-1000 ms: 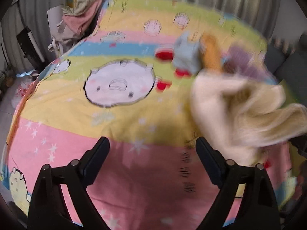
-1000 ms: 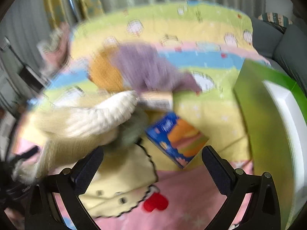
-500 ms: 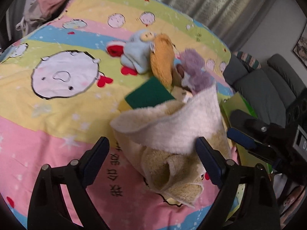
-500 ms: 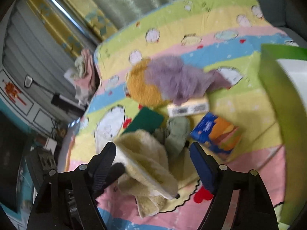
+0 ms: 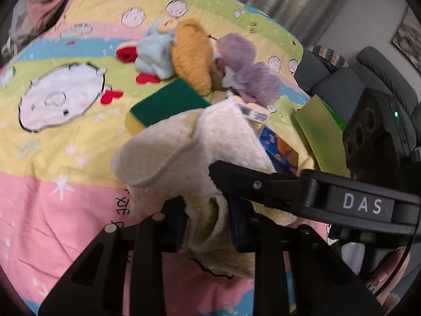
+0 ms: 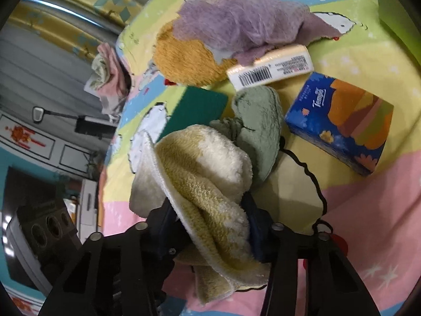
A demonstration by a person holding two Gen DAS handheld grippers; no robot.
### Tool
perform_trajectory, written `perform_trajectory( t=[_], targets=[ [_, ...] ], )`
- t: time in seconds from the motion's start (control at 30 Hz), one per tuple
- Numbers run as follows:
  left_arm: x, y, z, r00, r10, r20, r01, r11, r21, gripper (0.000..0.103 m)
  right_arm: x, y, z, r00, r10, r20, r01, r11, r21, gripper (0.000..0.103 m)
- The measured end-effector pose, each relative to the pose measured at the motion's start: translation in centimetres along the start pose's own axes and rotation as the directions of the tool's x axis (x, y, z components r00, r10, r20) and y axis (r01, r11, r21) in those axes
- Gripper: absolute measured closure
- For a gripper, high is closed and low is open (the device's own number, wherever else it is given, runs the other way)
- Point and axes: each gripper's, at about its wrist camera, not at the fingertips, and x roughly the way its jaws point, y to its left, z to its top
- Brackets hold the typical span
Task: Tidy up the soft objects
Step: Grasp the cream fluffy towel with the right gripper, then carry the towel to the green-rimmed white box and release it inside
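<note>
Between tongs (image 6: 210,226), fluffy crumpled towel (image 6: 210,173)

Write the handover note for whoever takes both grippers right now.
Left gripper: jaws closing on a fold of the cream towel.
Right gripper: jaws closing on the same towel, bunched between them.
On the bedspread: purple cloth, orange cloth, green cloth, sponge, tissue pack.
Done: towel picked up by both grippers.
Left: fold it, then sort the other cloths.
</note>
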Motion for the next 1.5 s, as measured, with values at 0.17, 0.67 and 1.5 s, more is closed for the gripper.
perform_trajectory(
  t=[0.17,0.67,1.5],
  targets=[
    [-1.7,-2.4,0.3,0.998,0.036,0.059,-0.041,0.996,0.082,0.082,-3.8,1.5,-0.1,0.993,0.077,0.089,-0.072,0.996,-0.056,0.061],
    [-6.1,-15.9,2.3,0.958,-0.09,0.273,-0.021,0.925,0.379,0.083,-19.5,-1.6,-0.4,0.833,0.121,0.54,-0.125,0.992,-0.029,0.061],
    [5.8,-28.7,1.9,0.959,-0.275,-0.07,0.263,0.771,0.58,0.085,-25.4,-13.7,-1.9,0.68,-0.364,0.636,0.099,0.906,0.412,0.061]
  ],
)
